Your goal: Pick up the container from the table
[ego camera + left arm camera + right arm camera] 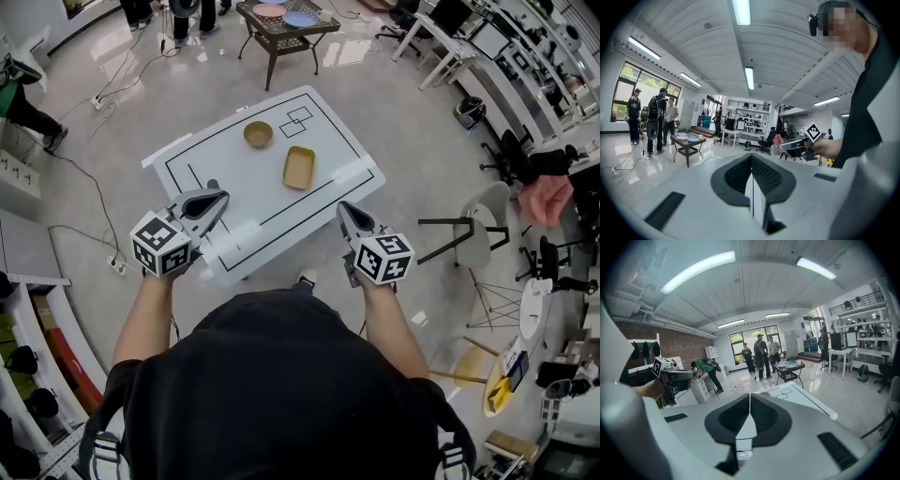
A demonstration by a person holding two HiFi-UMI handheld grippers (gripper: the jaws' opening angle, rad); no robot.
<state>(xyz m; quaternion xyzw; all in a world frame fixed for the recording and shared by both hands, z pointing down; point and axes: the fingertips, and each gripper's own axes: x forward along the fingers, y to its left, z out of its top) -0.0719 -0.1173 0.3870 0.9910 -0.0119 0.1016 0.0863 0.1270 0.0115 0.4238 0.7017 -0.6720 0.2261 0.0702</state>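
A tan rectangular container lies on the white table, right of its middle. A round tan bowl sits behind it to the left. My left gripper is over the table's near left edge, its jaws shut with nothing between them. The right gripper is held at the near right edge, also shut and empty. Both are short of the container. In the left gripper view the pads meet and the right gripper shows beyond. In the right gripper view the container is hidden behind the closed pads.
A dark side table with plates stands beyond the white table. A grey chair is on the right, with desks and office chairs further right. Cables and a power strip lie on the floor at left. People stand in the far background.
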